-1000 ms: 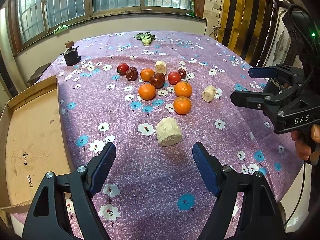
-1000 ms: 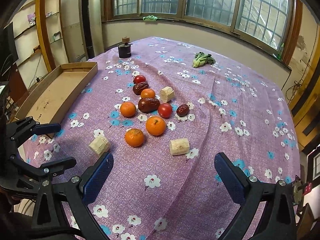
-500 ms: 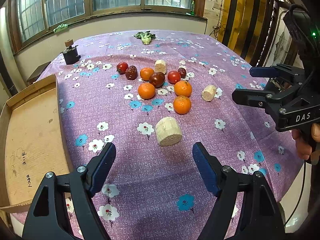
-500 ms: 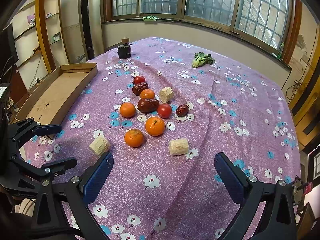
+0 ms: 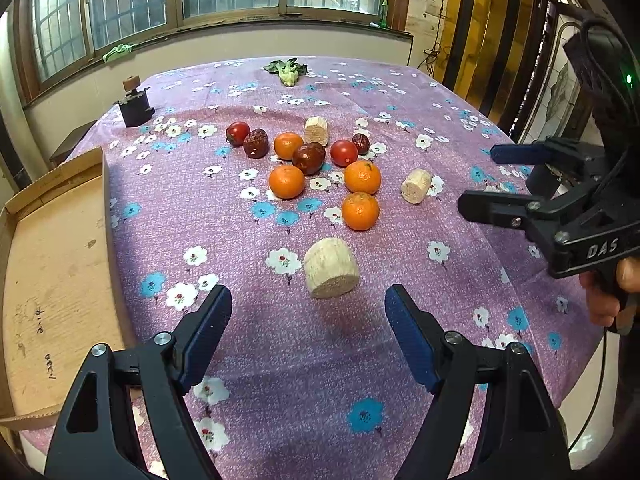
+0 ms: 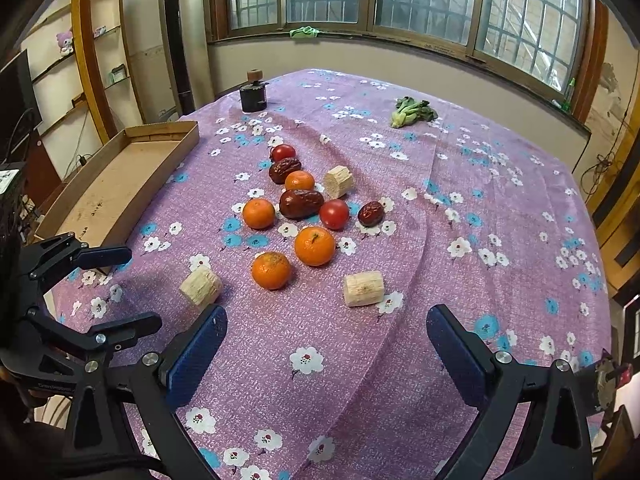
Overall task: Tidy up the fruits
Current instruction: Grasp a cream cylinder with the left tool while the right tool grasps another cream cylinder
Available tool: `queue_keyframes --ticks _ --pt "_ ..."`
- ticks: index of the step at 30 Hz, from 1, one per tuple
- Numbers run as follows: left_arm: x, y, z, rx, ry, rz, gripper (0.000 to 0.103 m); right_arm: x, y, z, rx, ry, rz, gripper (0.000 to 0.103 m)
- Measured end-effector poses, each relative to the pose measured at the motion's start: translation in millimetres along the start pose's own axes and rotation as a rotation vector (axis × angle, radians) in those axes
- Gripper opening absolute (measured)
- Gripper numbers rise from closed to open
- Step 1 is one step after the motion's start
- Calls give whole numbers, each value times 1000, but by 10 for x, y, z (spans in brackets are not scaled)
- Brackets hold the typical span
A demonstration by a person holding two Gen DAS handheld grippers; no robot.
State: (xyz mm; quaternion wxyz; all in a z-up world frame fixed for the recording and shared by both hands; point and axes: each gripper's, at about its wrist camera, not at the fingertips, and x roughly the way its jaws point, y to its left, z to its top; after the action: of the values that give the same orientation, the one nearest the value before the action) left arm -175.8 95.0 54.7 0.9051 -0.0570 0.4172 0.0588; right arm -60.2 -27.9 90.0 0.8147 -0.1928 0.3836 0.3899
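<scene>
Fruit lies clustered mid-bench (image 5: 460, 320): oranges (image 5: 360, 211), tomatoes (image 5: 344, 153) and dates (image 5: 308, 158), well ahead of both our grippers. We hold the left gripper (image 5: 308, 332) open and empty, the pale cut cylinder (image 5: 330, 268) just beyond its fingertips. Our right gripper (image 6: 326, 344) has just been closing slightly with nothing between its jaws, and remains wide. We judge the left nearer the cardboard tray (image 5: 48, 264).

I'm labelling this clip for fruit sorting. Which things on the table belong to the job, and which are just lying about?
Job:
- four round orange tangerines
- two red tomatoes
- three wrinkled dark-red dates
- three pale cut cane chunks
- shallow brown cardboard tray

Lying about:
- green leafy vegetable
- small black device with wooden knob
</scene>
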Motion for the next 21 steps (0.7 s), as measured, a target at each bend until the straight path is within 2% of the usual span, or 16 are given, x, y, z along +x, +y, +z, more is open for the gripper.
queue_keyframes --ticks 7,9,13,16,18,20,21 --pt "221 -54 114 -5 26 -18 79 259 -127 21 27 32 50 78" --pt "297 -68 134 -9 38 -34 79 342 -184 36 38 38 50 70" --pt "424 -92 153 -6 63 -39 78 496 -307 67 58 49 41 66" --pt "477 -106 147 10 75 -51 64 606 -384 80 69 65 44 58" --pt "538 -101 132 12 91 -58 51 669 -408 83 73 74 48 51" --pt "545 -101 124 19 85 -50 47 752 -417 70 72 87 53 47" --pt "538 -99 125 21 82 -51 41 783 -414 59 73 93 54 42"
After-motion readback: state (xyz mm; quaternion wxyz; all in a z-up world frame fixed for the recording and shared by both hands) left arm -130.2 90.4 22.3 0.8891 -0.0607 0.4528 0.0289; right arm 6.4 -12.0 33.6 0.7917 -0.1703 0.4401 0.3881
